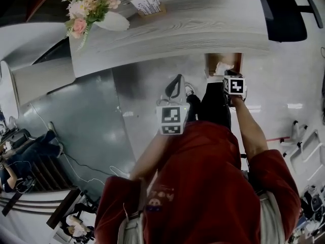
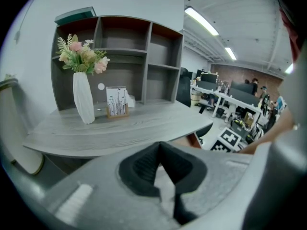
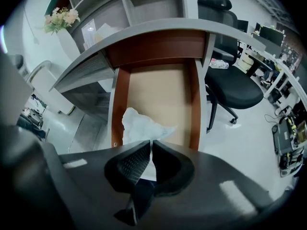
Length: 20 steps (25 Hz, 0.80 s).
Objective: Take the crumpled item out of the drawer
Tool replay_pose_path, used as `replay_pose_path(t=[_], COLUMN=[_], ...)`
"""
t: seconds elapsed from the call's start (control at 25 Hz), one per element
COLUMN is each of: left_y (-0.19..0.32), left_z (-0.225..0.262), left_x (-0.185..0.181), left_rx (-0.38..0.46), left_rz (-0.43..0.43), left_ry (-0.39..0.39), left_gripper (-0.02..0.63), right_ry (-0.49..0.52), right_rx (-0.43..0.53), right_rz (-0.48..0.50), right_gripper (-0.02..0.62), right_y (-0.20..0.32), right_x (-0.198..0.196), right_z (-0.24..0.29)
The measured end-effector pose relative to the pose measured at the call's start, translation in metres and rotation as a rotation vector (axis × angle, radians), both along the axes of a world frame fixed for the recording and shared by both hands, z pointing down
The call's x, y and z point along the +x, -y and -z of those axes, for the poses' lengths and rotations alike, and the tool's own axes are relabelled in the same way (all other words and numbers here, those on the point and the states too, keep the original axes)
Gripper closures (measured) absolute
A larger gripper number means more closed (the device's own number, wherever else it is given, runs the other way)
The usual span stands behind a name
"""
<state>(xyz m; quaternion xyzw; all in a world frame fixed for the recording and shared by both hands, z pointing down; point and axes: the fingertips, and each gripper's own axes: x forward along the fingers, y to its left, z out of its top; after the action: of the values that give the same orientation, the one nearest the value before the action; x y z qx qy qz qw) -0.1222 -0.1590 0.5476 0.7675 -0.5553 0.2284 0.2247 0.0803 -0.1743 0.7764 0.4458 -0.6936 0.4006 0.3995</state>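
Right gripper (image 3: pixel 151 143) jaws clamped on the white crumpled paper (image 3: pixel 142 125), which sits just above the open drawer (image 3: pixel 158 92) under the desk (image 3: pixel 158 30). Left gripper (image 2: pixel 159 146) jaws together, apparently empty.

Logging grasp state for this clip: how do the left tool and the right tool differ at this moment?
The right tool is closed on the white crumpled paper; the left tool is closed on nothing. The right tool sits at the open drawer; the left tool is held away from it, facing the desk top. Both have their jaws together.
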Motion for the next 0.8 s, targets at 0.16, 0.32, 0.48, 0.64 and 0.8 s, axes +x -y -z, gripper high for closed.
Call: replay_pose_path(t=[0.16,0.32,0.48,0.64,0.8], left_y=[-0.004,-0.007,-0.011,-0.012,-0.015], left_z=[0.0,0.002,0.009,0.011,0.014], left_x=[-0.004,-0.007,-0.009,-0.015,-0.022], left_rx=[0.007,0.022,0.038,0.054,0.065], left_rz=[-0.001,-0.002,-0.013,-0.019,-0.022], left_ry=[-0.01,-0.021,-0.024,-0.03,-0.029], left_gripper=[0.606,0.606,0.606,0.606,0.606], right_ry=[0.003,-0.005,-0.015,-0.013,-0.01], right_rx=[0.02,0.045,0.064,0.073,0.1], right_rz=[-0.007,0.01,0.012,0.003,0.009], right_gripper=[0.581,0.581,0.581,0.581,0.581], right_y=[-0.003,-0.007,-0.015,-0.025,-0.034], right_x=[-0.002,-0.004,-0.003,-0.005,-0.012], right_z=[0.013,0.026,0.041,0.044,0.057])
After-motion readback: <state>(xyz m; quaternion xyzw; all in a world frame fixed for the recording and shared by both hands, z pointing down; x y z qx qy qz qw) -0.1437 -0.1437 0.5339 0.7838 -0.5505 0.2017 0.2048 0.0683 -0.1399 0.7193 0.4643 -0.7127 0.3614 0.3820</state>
